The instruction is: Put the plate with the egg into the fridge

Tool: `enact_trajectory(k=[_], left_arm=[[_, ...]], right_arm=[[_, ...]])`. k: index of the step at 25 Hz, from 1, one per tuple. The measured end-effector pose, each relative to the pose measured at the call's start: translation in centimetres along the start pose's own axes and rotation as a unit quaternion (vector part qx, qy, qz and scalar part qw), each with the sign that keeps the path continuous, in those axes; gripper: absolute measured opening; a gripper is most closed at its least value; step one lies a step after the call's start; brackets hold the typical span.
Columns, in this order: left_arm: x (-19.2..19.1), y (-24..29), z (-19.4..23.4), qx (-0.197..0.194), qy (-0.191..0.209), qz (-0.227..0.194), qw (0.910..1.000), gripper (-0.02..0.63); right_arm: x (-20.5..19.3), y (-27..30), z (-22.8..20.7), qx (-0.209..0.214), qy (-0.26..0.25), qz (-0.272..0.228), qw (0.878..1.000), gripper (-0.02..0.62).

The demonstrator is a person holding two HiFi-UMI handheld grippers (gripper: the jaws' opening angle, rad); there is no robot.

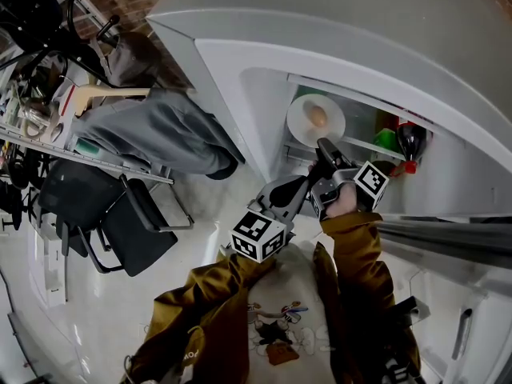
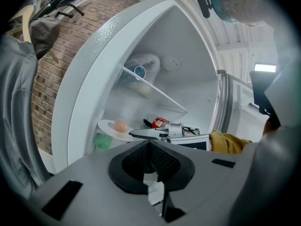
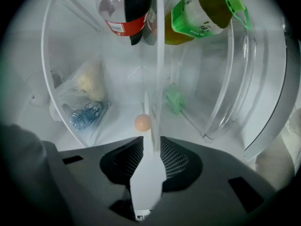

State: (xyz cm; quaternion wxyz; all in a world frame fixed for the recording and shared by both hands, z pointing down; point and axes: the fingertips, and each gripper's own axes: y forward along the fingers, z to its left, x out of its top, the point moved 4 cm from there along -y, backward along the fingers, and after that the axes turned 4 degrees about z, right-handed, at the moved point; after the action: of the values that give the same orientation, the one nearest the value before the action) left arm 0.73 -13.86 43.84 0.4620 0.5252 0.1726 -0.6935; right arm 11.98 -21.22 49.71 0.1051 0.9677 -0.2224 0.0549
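Observation:
The white plate [image 1: 308, 128] with a brown egg [image 1: 318, 116] rests on a shelf inside the open fridge [image 1: 264, 78]. My right gripper [image 1: 325, 150] reaches in at the plate's near rim. In the right gripper view the plate [image 3: 149, 173] shows edge-on between the jaws, with the egg [image 3: 142, 123] just beyond; the pads stand slightly apart from it, so the right gripper [image 3: 149, 145] is open. My left gripper [image 1: 312, 178] hangs just outside the fridge below the right one. Its jaws meet with nothing between them in the left gripper view [image 2: 149, 145], where plate [image 2: 110, 128] and egg [image 2: 121, 126] also show.
Door racks hold a cola bottle [image 3: 124, 8] and a green bottle [image 3: 202, 13]. A plastic bag with a water bottle [image 3: 87, 114] and a green item [image 3: 175, 100] lie deeper inside. A black chair [image 1: 136, 230] and a cluttered rack [image 1: 48, 118] stand at the left.

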Motion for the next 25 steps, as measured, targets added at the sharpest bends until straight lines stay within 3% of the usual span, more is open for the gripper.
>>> enact_trajectory(k=[7,8,9,15,25], left_arm=[[0.0,-0.2,0.0,0.004,-0.002,0.0,1.0,0.006],[0.0,-0.2,0.1,0.005,-0.002,-0.001,1.0,0.006],[0.0,-0.3,0.1,0.006,-0.002,-0.001,1.0,0.007],[0.2,-0.2,0.3,0.008,-0.003,-0.002,1.0,0.006],[0.2,0.0,0.2,0.007,-0.003,0.001,1.0,0.006]], right_arm=[[-0.6,0.3,-0.4,-0.004,0.007,0.012,1.0,0.087],[-0.7,0.4,-0.3,-0.002,0.008,0.012,1.0,0.024],[-0.7,0.4,-0.3,0.0,0.008,0.011,1.0,0.02],[-0.3,0.6,0.4,0.022,0.005,-0.001,1.0,0.017],[0.6,1.1,0.8,0.019,0.019,-0.007,1.0,0.017]])
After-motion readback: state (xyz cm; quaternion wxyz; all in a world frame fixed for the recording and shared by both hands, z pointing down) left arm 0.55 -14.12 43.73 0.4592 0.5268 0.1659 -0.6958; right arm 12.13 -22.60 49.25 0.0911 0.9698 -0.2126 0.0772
